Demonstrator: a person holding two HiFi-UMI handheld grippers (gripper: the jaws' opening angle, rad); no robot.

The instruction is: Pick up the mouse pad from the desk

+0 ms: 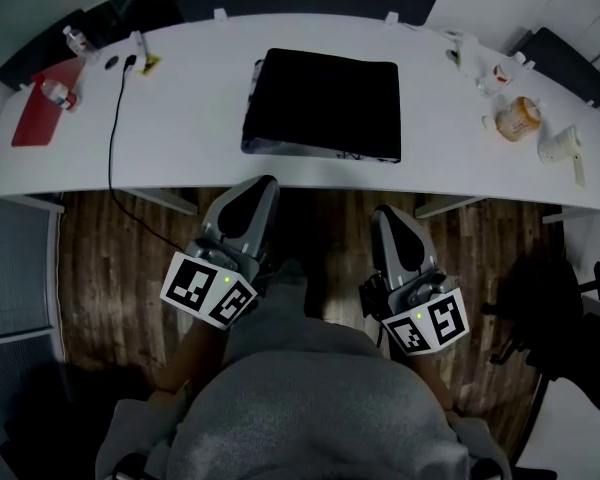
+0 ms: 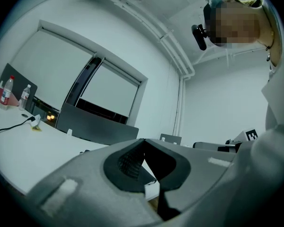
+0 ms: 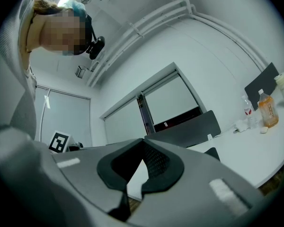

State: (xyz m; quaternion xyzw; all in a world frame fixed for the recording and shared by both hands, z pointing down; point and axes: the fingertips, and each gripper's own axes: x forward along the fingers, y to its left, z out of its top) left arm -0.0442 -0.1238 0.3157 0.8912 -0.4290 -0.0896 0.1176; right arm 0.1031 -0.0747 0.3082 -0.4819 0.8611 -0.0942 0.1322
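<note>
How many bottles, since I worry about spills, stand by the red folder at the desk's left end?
2. The near bottle stands on the red folder; the far bottle stands just beyond it, toward the far edge of the desk.

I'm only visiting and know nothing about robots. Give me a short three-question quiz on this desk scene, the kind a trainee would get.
1. True or false: the flat black rectangular mouse pad lies on the white desk, touched by neither gripper.
2. The left gripper and right gripper are: A) wide open; B) shut, empty; C) shut on the pad.
3. Fill in: in the head view, the thin black cable hangs off the desk's ____ half.
Key: 1 true; 2 B; 3 left.
</note>
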